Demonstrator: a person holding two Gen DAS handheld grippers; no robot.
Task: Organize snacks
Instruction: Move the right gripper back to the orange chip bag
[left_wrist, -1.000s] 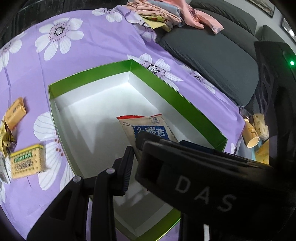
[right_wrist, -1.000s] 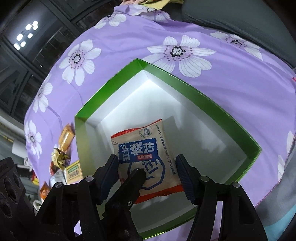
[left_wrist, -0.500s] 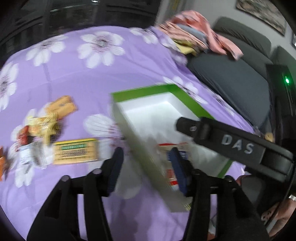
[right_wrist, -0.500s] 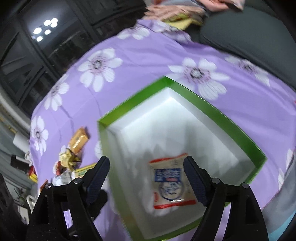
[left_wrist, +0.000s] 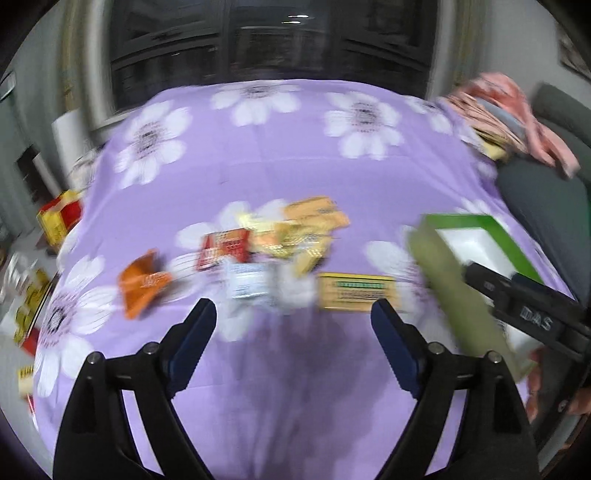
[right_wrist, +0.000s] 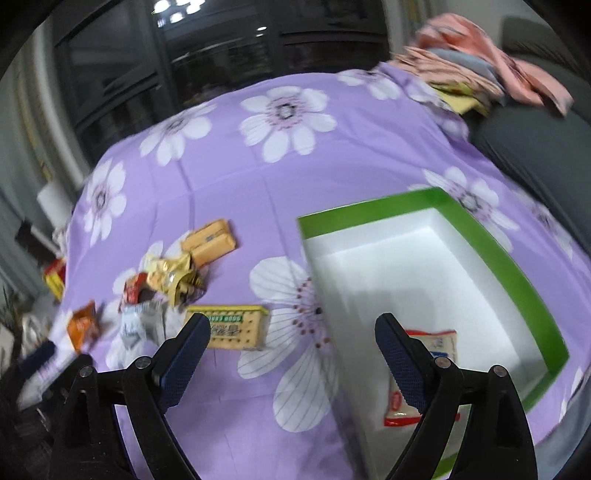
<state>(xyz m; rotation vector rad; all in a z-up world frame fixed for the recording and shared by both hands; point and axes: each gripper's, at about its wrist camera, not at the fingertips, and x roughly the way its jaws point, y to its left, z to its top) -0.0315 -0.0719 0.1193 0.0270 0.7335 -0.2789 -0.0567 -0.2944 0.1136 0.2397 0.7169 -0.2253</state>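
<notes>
A green-rimmed white box (right_wrist: 487, 236) sits on the purple flowered cloth, with one red-and-white biscuit packet (right_wrist: 439, 343) lying inside. Left of the box lies a heap of snacks: a yellow cracker pack (right_wrist: 236, 326), an orange bar (right_wrist: 208, 242), gold wrappers (right_wrist: 170, 277) and an orange packet (right_wrist: 83, 325). My right gripper (right_wrist: 291, 343) hovers over the box's left wall, jaws opening, nothing between them. My left gripper (left_wrist: 293, 332) hangs above the cloth just short of the blurred snack heap (left_wrist: 258, 254) and the yellow cracker pack (left_wrist: 356, 291), jaws opening and empty. The box (left_wrist: 476, 236) sits at its right.
A dark grey sofa (right_wrist: 535, 140) with a pile of pink clothes (right_wrist: 472, 70) borders the cloth at the right. Red and yellow boxes (left_wrist: 59, 218) stand off the cloth's left edge. A dark window fills the back. The right gripper's body (left_wrist: 528, 310) shows at the left view's right edge.
Both grippers have let go of the biscuit packet, which now lies in the box, and opened wide. Both have swung left, the left one from over the box to the snack heap.
</notes>
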